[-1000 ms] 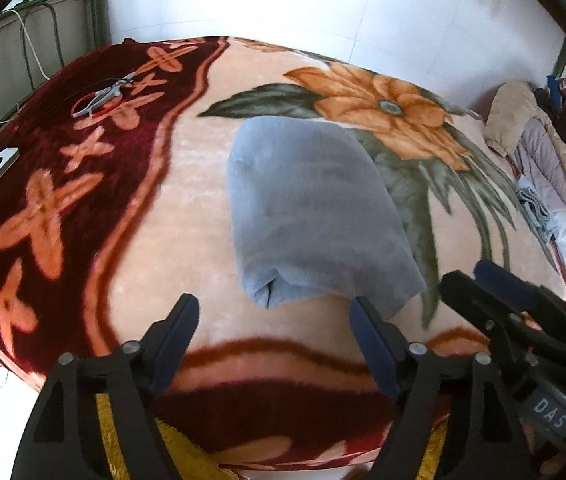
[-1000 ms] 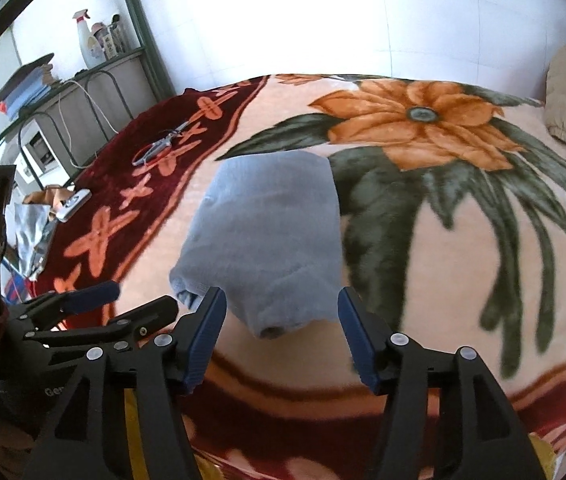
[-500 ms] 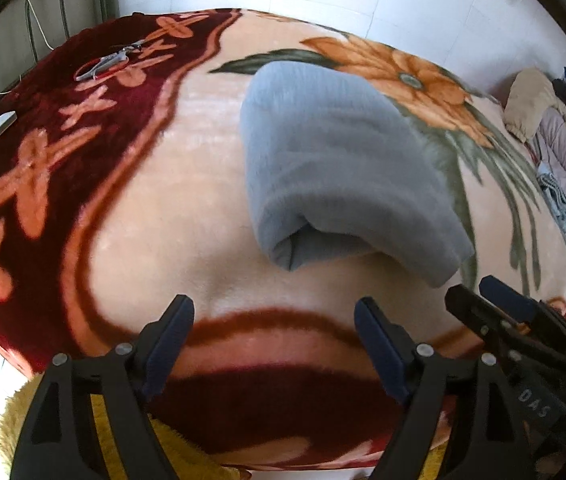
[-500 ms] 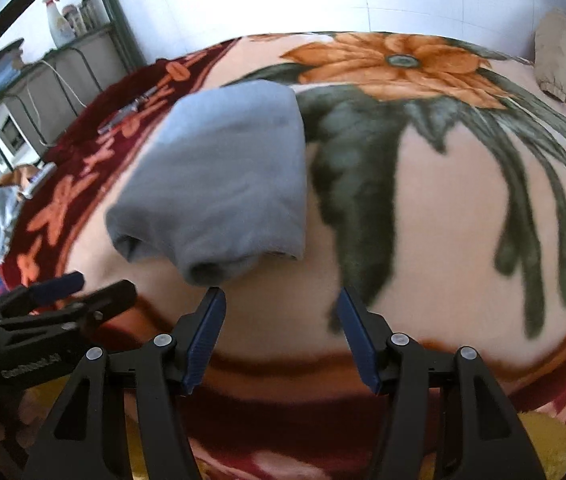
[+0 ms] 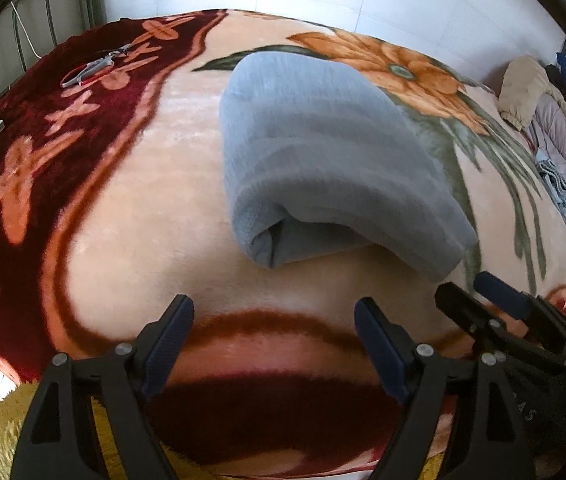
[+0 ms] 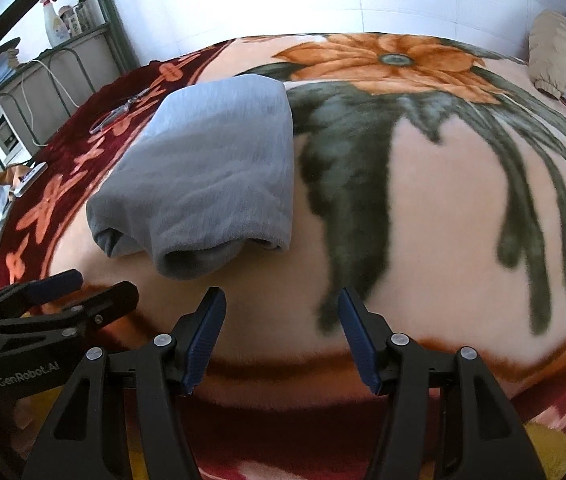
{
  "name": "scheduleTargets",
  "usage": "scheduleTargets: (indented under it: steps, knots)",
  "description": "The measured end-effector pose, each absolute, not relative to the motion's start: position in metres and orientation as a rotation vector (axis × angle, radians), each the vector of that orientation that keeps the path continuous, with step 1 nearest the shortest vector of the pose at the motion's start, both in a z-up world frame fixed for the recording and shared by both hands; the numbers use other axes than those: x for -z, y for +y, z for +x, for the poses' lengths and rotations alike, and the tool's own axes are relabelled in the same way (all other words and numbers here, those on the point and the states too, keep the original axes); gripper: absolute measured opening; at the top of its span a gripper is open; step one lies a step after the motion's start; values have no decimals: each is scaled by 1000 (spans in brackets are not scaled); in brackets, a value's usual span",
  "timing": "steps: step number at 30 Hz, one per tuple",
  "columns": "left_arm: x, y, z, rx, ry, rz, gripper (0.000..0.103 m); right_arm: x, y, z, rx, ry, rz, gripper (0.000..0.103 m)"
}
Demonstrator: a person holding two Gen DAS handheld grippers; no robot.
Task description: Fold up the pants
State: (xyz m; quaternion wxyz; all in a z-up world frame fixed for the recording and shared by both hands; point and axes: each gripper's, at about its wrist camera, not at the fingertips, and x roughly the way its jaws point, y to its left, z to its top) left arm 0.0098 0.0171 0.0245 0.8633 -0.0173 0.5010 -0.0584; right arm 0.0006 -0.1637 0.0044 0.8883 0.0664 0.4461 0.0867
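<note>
Left wrist view: grey pants [image 5: 323, 152] lie in a thick folded bundle on the flowered blanket [image 5: 131, 208] covering the bed, open rolled end facing both grippers. Left gripper [image 5: 273, 336] has its fingers spread wide, nothing between them — right gripper [image 6: 281, 328] likewise spread and empty, both just short of the bundle's near edge. Looks like an approach to one more fold; next move likely needs each gripper to pinch a near corner — all layers together.
</note>
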Motion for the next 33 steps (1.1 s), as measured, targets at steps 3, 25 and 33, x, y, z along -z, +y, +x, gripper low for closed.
scheduleTargets:
  steps: [3, 25, 33]
  knots:
    - [-21, 16, 11, 117, 1056, -39, 86, -5, -163, 2, -179, 930, 131, 59]
    - [-14, 10, 12, 97, 1047, 2, 86, 6, -160, 8, -178, 946, 122, 61]
    - [-13, 12, 13, 102, 1043, -9, 86, 9, -162, 9, -189, 947, 143, 64]
